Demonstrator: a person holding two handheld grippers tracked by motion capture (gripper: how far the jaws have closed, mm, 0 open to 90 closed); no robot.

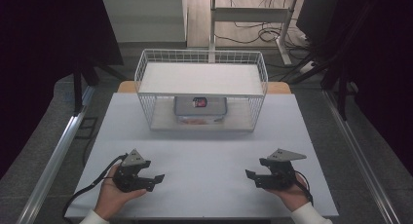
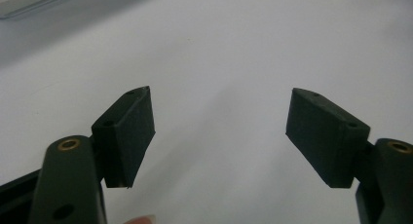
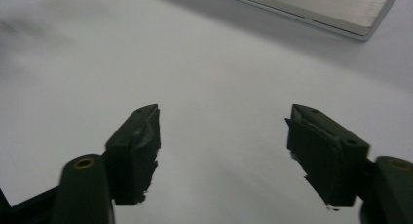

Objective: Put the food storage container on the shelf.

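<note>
**A:** Largest first, what lies before you?

**B:** You sit at a white rectangular table point(image 1: 204, 170); its long axis runs left to right across you; its near half is bare, and that is your open room. At its far middle stands a white wire two-tier rack point(image 1: 201, 89), long side facing you, its top shelf a plain white board, its front open toward you; narrow strips of table show on either side of it.

**A:** Anything in it?

**B:** On the lower tier, near the middle, lies a clear lidded rectangular plastic container point(image 1: 200, 110), long axis left to right, parallel with the rack; on its lid sits a small dark label with red on it point(image 1: 199, 102); you cannot read any writing there, it is too small.

**A:** And your tools?

**B:** Your left hand point(image 1: 113, 195) holds the black left gripper point(image 1: 156, 181) near the table's front left, pointing inward to the right; its jaws stand wide apart with nothing between, as the left gripper view point(image 2: 219, 131) confirms over bare table. Your right hand point(image 1: 292, 194) holds the black right gripper point(image 1: 251, 178) near the front right, pointing inward to the left; its jaws gape likewise, empty point(image 3: 221, 146); the two grippers are well apart.
</note>
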